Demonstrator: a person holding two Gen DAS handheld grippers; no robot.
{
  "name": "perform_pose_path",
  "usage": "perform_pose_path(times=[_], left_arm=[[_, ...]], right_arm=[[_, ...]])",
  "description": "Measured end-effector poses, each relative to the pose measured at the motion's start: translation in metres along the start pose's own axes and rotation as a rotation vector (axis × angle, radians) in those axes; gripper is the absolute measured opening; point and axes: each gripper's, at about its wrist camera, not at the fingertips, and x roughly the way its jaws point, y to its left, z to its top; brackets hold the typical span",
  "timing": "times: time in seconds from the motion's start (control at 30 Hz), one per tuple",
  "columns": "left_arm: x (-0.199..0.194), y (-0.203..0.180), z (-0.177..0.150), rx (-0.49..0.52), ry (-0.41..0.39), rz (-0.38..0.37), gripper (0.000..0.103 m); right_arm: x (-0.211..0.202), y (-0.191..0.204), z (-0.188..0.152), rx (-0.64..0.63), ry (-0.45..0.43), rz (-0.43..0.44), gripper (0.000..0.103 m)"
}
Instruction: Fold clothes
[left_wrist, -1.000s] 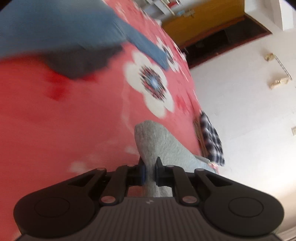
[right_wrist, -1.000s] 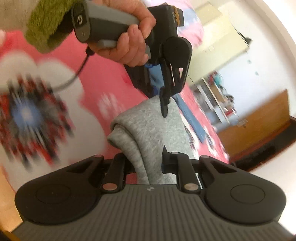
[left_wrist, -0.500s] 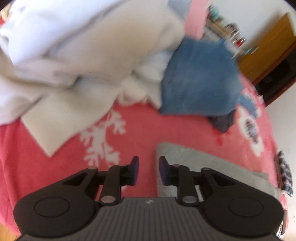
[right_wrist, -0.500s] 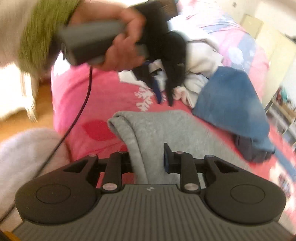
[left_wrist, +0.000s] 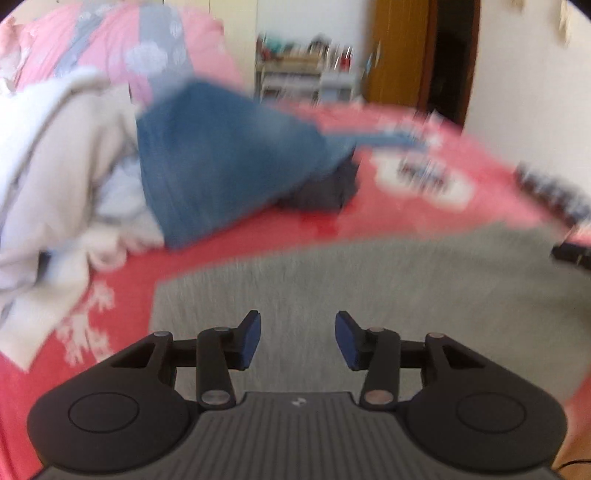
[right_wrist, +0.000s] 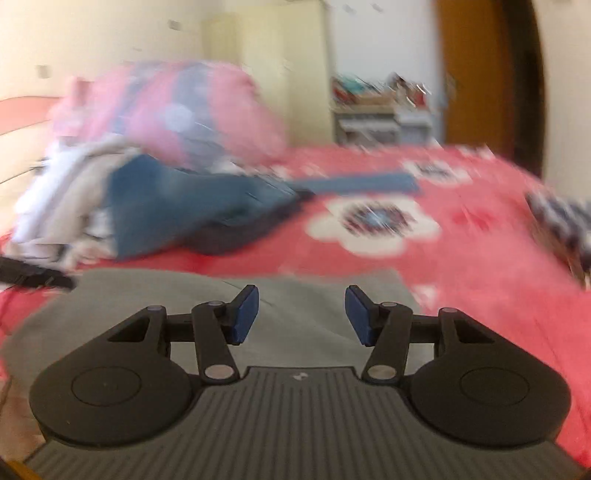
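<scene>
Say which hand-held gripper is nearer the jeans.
Left. Both jaws are opening, empty, over the grey garment: left hand-held gripper at the end by the jeans, right hand-held gripper at the far end.

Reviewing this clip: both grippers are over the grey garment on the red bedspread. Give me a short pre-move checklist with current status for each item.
1. Left gripper clear of cloth: ok, jaws opening, nothing pinched between them.
2. Right gripper clear of cloth: ok, jaws opening, nothing between the pads.
3. Grey garment lying flat on the red bedspread: ok.
4. Grey garment's edges neatly aligned: cannot tell, both views are motion-blurred.
5. Grey garment apart from the blue jeans: ok, a strip of bedspread shows between them.
6. Unfolded pile of pale clothes remaining at left: not ok, not folded.
</scene>
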Motion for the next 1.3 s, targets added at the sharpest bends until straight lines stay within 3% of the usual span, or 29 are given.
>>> perform_pose_path(times=[0.07,0.13,0.23,0.3,0.43,0.5,0.6,0.7,0.77,0.8,0.9,0.97,1.0,1.1,1.23,1.3], left_arm=[[0.013,-0.006,-0.011,0.010,0.042,0.031,0.046],[0.006,-0.009,-0.010,0.033,0.032,0.048,0.046],[-0.008,-0.009,0.001,0.044,0.001,0.038,0.046],[0.004,-0.003,0.007,0.013,0.021,0.041,0.048],[0.038,0.012,0.016,-0.082,0.104,0.052,0.051],[0.033,0.015,0.019,-0.109,0.087,0.056,0.049],[-0.002,0.021,0.026,-0.128,0.012,0.074,0.050],[-0.061,0.035,0.029,-0.188,-0.082,0.086,0.052],[-0.109,0.047,0.027,-0.228,-0.158,0.100,0.058],[-0.134,0.051,0.025,-0.228,-0.198,0.123,0.060],[-0.205,0.060,0.015,-0.227,-0.311,0.192,0.078],[-0.236,0.061,0.001,-0.236,-0.347,0.210,0.090],[-0.249,0.062,-0.008,-0.242,-0.358,0.211,0.091],[-0.261,0.062,-0.038,-0.271,-0.345,0.184,0.093],[-0.248,0.063,-0.080,-0.326,-0.316,0.121,0.095],[-0.235,0.063,-0.097,-0.348,-0.297,0.097,0.095]], right_arm=[[0.033,-0.012,-0.026,0.016,0.072,-0.012,0.048],[0.034,-0.013,-0.035,-0.045,0.066,-0.015,0.048],[0.018,-0.016,-0.019,-0.034,0.028,0.045,0.048],[0.015,-0.022,-0.004,0.006,-0.001,0.084,0.047],[0.047,-0.042,0.002,0.070,0.044,0.054,0.048],[0.062,-0.054,-0.003,0.128,0.083,0.059,0.048],[0.026,-0.057,0.006,0.178,0.013,0.091,0.049],[-0.017,-0.056,0.010,0.185,-0.049,0.098,0.058],[-0.047,-0.049,0.010,0.167,-0.068,0.113,0.084],[-0.060,-0.045,0.010,0.153,-0.079,0.124,0.089],[-0.099,-0.024,0.007,0.088,-0.109,0.128,0.102],[-0.118,-0.009,0.006,0.069,-0.130,0.128,0.102],[-0.126,-0.001,0.005,0.072,-0.138,0.138,0.102],[-0.140,0.021,0.002,0.080,-0.149,0.143,0.102],[-0.147,0.052,-0.003,0.056,-0.153,0.129,0.102],[-0.150,0.062,-0.004,0.063,-0.158,0.174,0.102]])
